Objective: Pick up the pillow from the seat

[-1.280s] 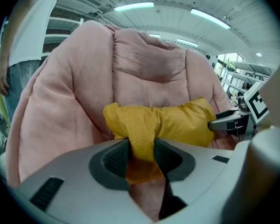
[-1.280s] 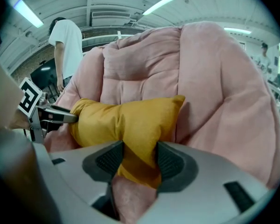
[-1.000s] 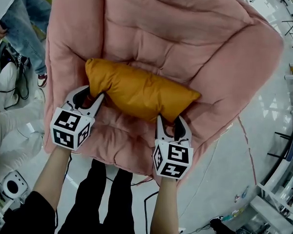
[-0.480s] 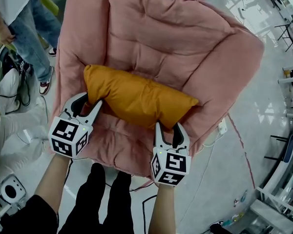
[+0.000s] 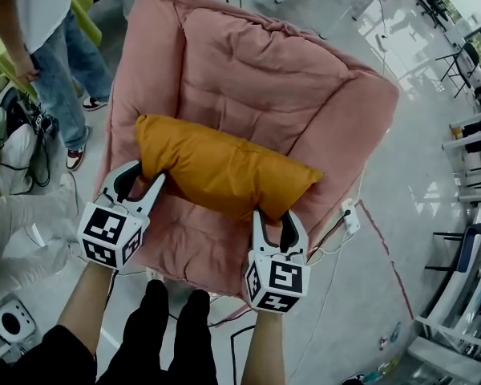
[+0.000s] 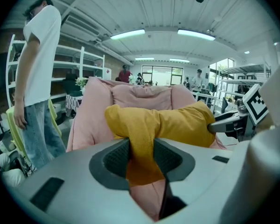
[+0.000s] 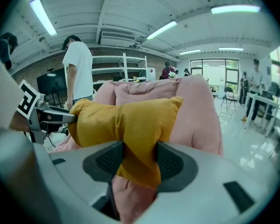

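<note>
A long orange pillow hangs above the pink padded seat, held at both ends. My left gripper is shut on the pillow's left corner; the orange cloth is pinched between its dark pads. At the other end my right gripper is shut on the right corner, with the fabric squeezed between its pads. In the left gripper view the right gripper shows at the pillow's far end. The left gripper shows likewise in the right gripper view.
A person in a white shirt and jeans stands left of the seat. Bags and gear lie on the floor at the left. A cable with a power strip runs by the seat's right edge. Tables and chairs stand at the right.
Both grippers have risen with the pillow held between them, and it has come up off the seat cushion. The seat looks smaller and farther below.
</note>
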Action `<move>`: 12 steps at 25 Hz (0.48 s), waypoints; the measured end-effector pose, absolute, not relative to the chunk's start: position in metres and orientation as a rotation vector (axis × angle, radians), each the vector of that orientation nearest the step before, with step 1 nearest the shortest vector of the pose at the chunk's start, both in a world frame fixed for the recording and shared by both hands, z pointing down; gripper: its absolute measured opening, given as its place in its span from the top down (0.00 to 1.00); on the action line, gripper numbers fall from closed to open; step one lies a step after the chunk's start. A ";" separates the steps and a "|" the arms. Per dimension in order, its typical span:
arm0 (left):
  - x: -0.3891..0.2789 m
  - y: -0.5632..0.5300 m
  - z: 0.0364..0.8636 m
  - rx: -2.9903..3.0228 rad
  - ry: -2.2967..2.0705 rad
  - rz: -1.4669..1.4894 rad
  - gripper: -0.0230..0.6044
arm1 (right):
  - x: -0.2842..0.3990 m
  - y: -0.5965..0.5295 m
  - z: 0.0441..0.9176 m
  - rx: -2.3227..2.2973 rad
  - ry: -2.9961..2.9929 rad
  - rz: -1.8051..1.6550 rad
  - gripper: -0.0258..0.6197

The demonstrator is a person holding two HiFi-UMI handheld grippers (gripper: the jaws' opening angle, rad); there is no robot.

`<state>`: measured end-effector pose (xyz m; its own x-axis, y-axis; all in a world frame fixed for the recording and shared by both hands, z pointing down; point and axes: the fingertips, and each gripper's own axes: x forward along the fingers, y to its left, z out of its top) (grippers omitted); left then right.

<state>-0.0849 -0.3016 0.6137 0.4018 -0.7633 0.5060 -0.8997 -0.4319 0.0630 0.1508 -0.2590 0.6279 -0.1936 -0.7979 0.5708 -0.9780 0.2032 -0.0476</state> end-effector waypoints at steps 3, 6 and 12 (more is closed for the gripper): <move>-0.086 -0.301 0.593 2.355 -1.458 0.558 0.71 | 0.150 -0.259 0.606 1.668 -2.072 0.534 0.60; -0.088 -0.295 0.573 2.367 -1.473 0.534 0.71 | 0.148 -0.255 0.585 1.676 -2.084 0.504 0.60; -0.090 -0.292 0.526 2.406 -1.501 0.492 0.71 | 0.146 -0.252 0.539 1.703 -2.113 0.450 0.60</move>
<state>-0.0896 -0.2918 0.5263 0.4080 -0.8125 0.4164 -0.9014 -0.4309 0.0425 0.1465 -0.2516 0.5388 -0.1868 -0.8528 0.4877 -0.9775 0.2106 -0.0061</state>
